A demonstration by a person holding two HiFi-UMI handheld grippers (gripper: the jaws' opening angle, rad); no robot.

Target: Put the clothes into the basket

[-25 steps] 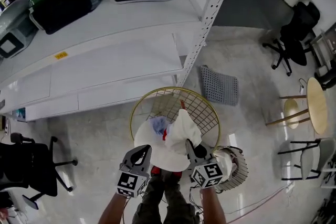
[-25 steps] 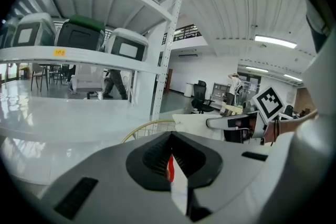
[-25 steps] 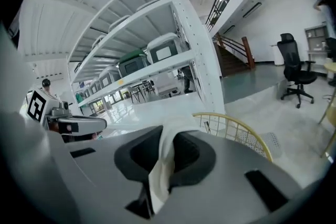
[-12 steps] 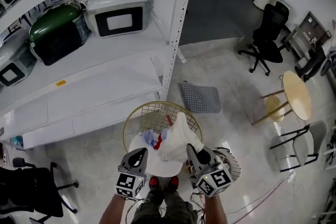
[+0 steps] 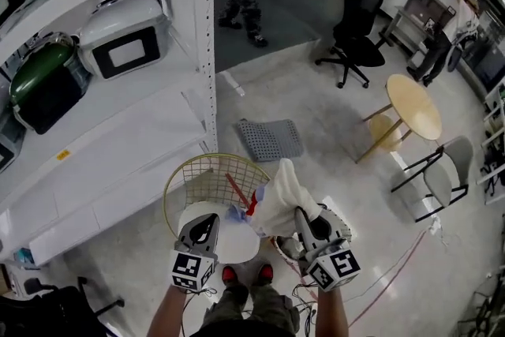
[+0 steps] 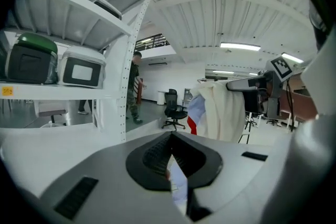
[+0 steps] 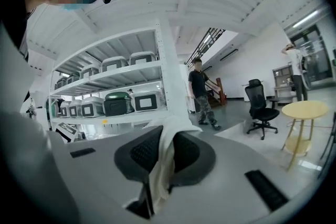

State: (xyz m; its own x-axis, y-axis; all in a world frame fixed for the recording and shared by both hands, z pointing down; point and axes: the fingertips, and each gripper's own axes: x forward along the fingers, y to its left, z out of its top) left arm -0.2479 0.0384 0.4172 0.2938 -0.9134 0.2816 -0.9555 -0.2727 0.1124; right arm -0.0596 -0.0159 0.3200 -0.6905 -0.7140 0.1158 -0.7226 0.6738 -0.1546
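Clothes (image 5: pixel 280 197), a cream bundle showing blue and red, hang at lower centre of the head view, at the right edge of the wire basket (image 5: pixel 189 170). The jaws of the right gripper (image 5: pixel 302 213) clamp the cream cloth, and those of the left gripper (image 5: pixel 205 221) pinch a pale blue strip. Their marker cubes (image 5: pixel 189 271) bear only black-and-white squares. White cloth hides the basket's near rim. At far left, the yellow shelf label (image 5: pixel 62 155) is too small to read.

A pale, glossy floor (image 5: pixel 331 130) is seen, on which a gold wire basket (image 5: pixel 193 176), a grey perforated mat (image 5: pixel 270 140), a round wooden table (image 5: pixel 413 106), a black office chair (image 5: pixel 353 28) and a white shelf rack (image 5: pixel 207 51) are set. On one rack shelf (image 5: pixel 118 130), a green-lidded appliance (image 5: pixel 43 83) and a white appliance (image 5: pixel 126 35) are placed side by side.
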